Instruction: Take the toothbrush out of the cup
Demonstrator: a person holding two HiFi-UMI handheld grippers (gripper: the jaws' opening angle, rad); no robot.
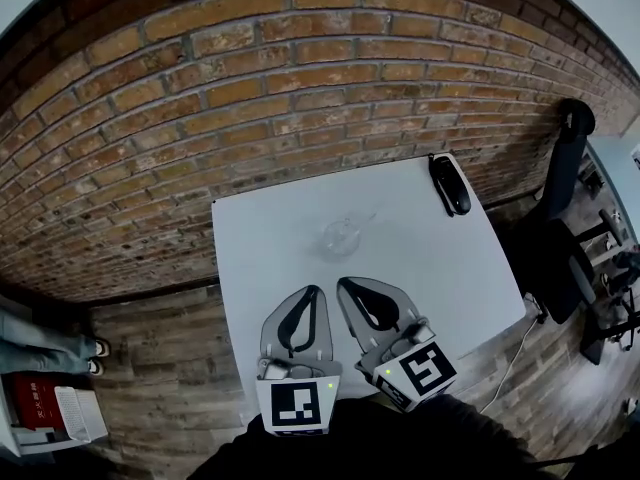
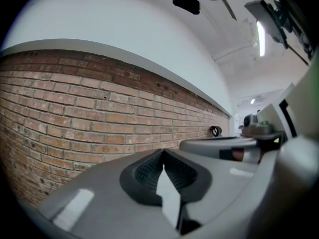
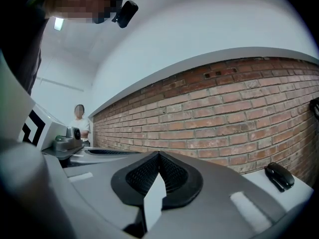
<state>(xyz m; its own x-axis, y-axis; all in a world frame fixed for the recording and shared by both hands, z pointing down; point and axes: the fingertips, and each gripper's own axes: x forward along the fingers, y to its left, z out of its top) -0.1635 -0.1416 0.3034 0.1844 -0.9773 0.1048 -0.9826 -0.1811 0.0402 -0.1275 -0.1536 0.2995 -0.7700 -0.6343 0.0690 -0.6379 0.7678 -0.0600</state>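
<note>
A clear glass cup (image 1: 340, 236) stands near the middle of the white table (image 1: 450, 268). A pale, faint toothbrush (image 1: 366, 217) leans out of it toward the upper right. Both grippers hover side by side over the table's near edge, short of the cup and apart from it. My left gripper (image 1: 315, 290) has its jaws together with nothing between them, and my right gripper (image 1: 343, 283) is likewise shut and empty. The left gripper view shows its jaw tips (image 2: 163, 153) meeting against the brick wall. In the right gripper view the tips (image 3: 159, 154) also meet. Neither gripper view shows the cup.
A black stapler-like object (image 1: 450, 183) lies at the table's far right corner (image 3: 279, 176). A brick wall (image 1: 250, 88) runs behind the table. A dark chair (image 1: 560, 228) stands to the right, a red box (image 1: 40, 413) on the floor at left. A person (image 3: 79, 121) stands far off.
</note>
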